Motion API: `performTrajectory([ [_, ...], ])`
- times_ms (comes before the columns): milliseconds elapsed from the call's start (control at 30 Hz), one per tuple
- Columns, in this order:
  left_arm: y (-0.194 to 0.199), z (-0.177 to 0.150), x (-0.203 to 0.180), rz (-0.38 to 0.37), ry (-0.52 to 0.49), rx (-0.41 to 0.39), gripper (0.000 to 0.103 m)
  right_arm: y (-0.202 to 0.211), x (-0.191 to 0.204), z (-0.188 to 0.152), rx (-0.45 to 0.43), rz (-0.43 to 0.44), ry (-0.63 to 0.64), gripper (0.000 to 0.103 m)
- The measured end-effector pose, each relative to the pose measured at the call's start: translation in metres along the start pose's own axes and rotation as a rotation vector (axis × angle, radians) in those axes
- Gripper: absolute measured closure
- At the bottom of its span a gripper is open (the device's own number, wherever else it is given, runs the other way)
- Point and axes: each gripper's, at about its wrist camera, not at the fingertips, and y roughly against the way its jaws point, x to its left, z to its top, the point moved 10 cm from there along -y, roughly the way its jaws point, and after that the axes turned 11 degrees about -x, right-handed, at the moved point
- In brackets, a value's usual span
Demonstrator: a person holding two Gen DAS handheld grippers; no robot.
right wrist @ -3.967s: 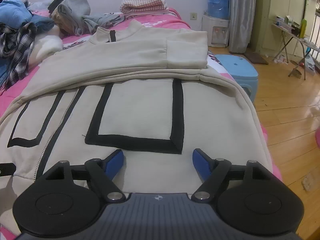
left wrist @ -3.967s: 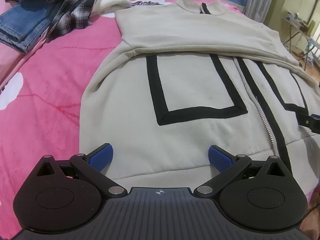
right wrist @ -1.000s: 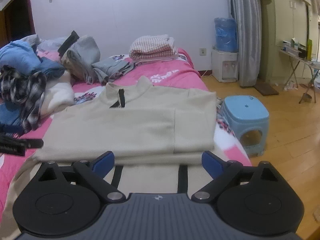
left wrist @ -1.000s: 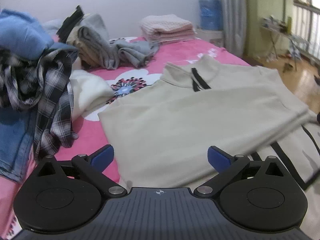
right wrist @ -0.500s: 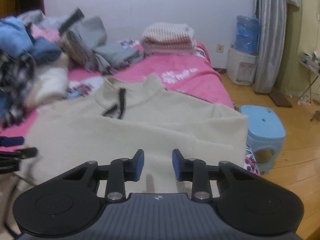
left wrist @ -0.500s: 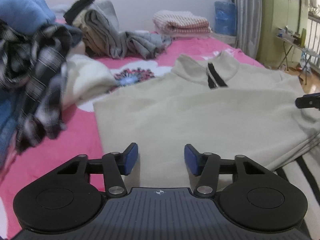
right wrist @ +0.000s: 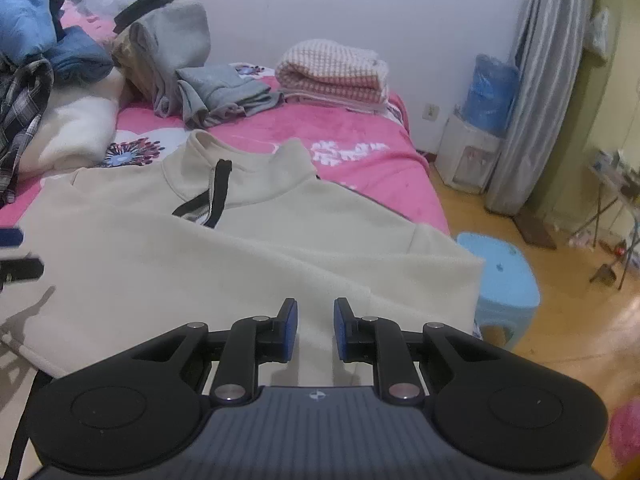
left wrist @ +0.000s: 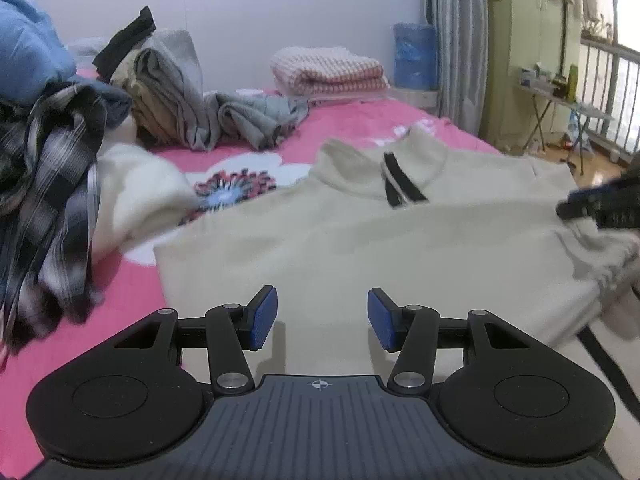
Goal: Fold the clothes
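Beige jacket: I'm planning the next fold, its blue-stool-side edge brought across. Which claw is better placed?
Probably the right claw: it sits over the beige jacket near the edge by the blue stool. The left claw hovers nearer the plaid shirt side.

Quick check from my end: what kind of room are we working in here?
Most likely a home bedroom: a bed with a pink floral cover, heaped clothes, and a curtain beside a wood floor.
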Motion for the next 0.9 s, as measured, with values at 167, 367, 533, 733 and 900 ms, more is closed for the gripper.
performTrajectory([
  [167, -0.030, 0.007, 0.009, 0.004, 0.008, -0.004, 0.051, -0.023, -0.025, -0.030, 0.069, -0.025, -0.099, 0.083],
  [367, -0.070, -0.002, 0.045, 0.057, 0.116, 0.049, 0.051, -0.020, -0.021, -0.032, 0.056, -0.039, -0.072, 0.082],
  [533, -0.071, 0.003, 0.059, 0.078, 0.216, 0.052, 0.052, -0.019, -0.021, -0.033, 0.046, -0.033, -0.074, 0.081],
  [733, -0.058, 0.015, 0.070, 0.120, 0.281, 0.050, 0.049, -0.018, -0.021, -0.034, 0.039, -0.033, -0.074, 0.081],
  [900, -0.025, 0.013, 0.049, 0.065, 0.250, 0.065, 0.047, -0.018, -0.021, -0.035, 0.030, -0.031, -0.082, 0.081],
])
